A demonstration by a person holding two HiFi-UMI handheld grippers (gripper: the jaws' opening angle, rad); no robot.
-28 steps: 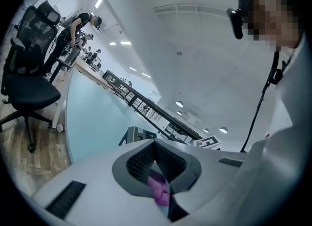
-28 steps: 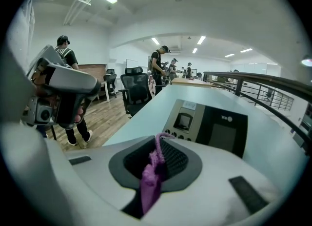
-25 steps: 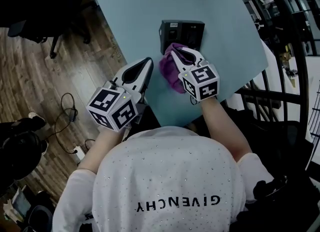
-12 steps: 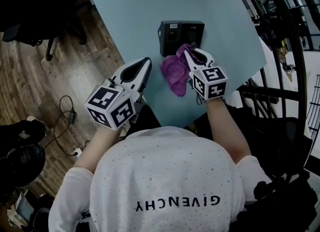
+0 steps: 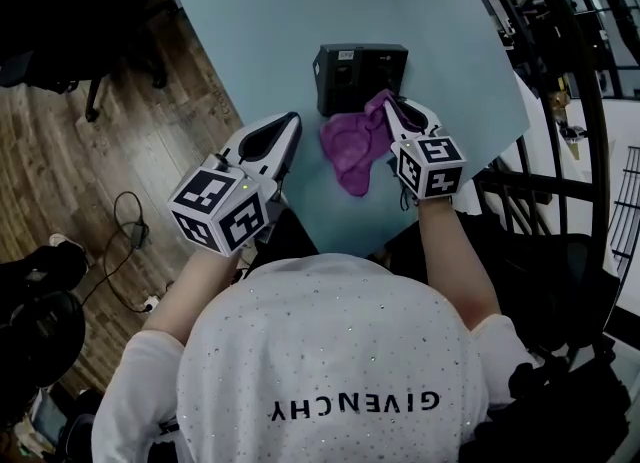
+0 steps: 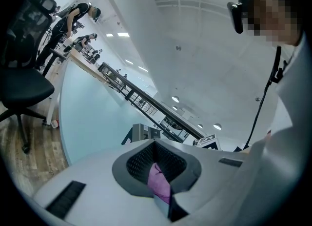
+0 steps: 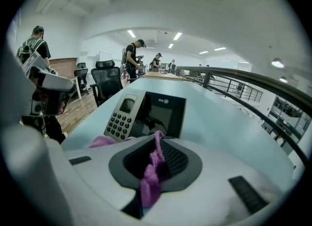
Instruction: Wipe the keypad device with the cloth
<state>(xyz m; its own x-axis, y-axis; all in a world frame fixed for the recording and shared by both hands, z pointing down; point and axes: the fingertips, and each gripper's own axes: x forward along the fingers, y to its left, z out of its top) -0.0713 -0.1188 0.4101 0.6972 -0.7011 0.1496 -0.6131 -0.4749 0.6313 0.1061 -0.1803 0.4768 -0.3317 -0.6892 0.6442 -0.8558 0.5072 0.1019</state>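
Note:
The black keypad device (image 5: 360, 76) lies on the pale blue table (image 5: 270, 21), its keypad (image 7: 119, 120) on the left side and a dark panel on the right. My right gripper (image 5: 388, 103) is shut on the purple cloth (image 5: 350, 146), its tips at the device's near right edge. The cloth trails back over the table toward me. In the right gripper view a fold of cloth (image 7: 151, 171) is pinched between the jaws. My left gripper (image 5: 290, 121) hovers left of the cloth, jaws shut with nothing in them; the cloth (image 6: 158, 181) shows beyond them.
A black office chair (image 5: 90, 11) stands on the wooden floor at the left, with cables (image 5: 135, 221) lower down. A dark metal railing (image 5: 560, 101) runs past the table's right edge. Several people (image 7: 131, 59) stand far behind the table.
My right gripper has carried the cloth rightward and farther away, up to the device's near right edge. The left gripper has barely moved.

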